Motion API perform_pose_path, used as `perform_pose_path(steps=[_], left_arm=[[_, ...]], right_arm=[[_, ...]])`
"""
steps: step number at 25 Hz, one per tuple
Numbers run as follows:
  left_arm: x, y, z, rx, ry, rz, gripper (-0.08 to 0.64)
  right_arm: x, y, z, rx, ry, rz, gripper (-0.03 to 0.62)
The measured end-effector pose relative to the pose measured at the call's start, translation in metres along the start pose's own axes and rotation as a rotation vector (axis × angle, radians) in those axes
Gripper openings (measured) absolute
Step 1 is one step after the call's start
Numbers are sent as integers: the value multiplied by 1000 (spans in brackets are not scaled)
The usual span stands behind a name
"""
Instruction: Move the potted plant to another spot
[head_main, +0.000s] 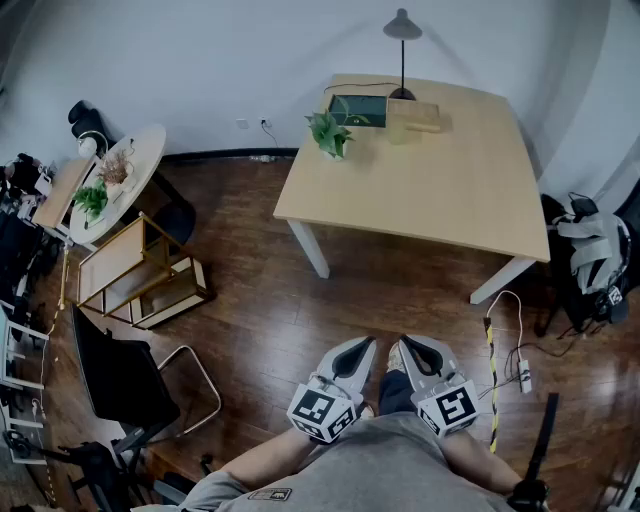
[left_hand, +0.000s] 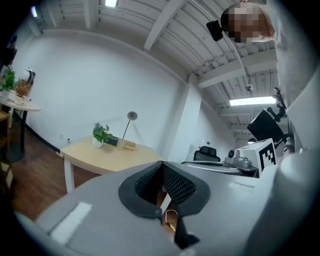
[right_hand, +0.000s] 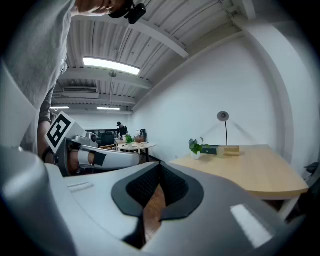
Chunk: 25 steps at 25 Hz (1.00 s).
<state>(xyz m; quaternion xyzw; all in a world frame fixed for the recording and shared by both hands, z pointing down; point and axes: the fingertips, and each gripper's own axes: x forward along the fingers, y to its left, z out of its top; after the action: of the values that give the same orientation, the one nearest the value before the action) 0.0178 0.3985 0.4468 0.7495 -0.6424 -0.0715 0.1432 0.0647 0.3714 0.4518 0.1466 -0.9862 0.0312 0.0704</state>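
The potted plant (head_main: 328, 133), small and leafy in a white pot, stands near the far left corner of the light wooden table (head_main: 420, 190). It also shows far off in the left gripper view as the plant (left_hand: 101, 134) and in the right gripper view as the plant (right_hand: 195, 147). My left gripper (head_main: 364, 343) and right gripper (head_main: 406, 343) are held side by side close to my body, over the wood floor and well short of the table. Both point toward the table. The left gripper (left_hand: 161, 164) and right gripper (right_hand: 160, 165) are shut with nothing between the jaws.
A black lamp (head_main: 402, 30), a dark tray (head_main: 360, 110) and a wooden block (head_main: 422, 118) sit behind the plant. At left stand a round white table (head_main: 140, 165), a wooden shelf (head_main: 140, 270) and a black chair (head_main: 125, 380). A power strip (head_main: 523, 376) lies at right.
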Motion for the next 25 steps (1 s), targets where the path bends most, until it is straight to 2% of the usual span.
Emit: perform_pose_path(steps=[14,21,25], left_arm=[[153,82,57,15,-36,131,2],[189,123,72,8,-31,181,2],[211,161,74,-7,-27,182,2]], right_arm=[[106,-147,32,-1,-22,85,6],[153,-186,38,5,-7,107,6],[190,-203,36,10,8,102,6]])
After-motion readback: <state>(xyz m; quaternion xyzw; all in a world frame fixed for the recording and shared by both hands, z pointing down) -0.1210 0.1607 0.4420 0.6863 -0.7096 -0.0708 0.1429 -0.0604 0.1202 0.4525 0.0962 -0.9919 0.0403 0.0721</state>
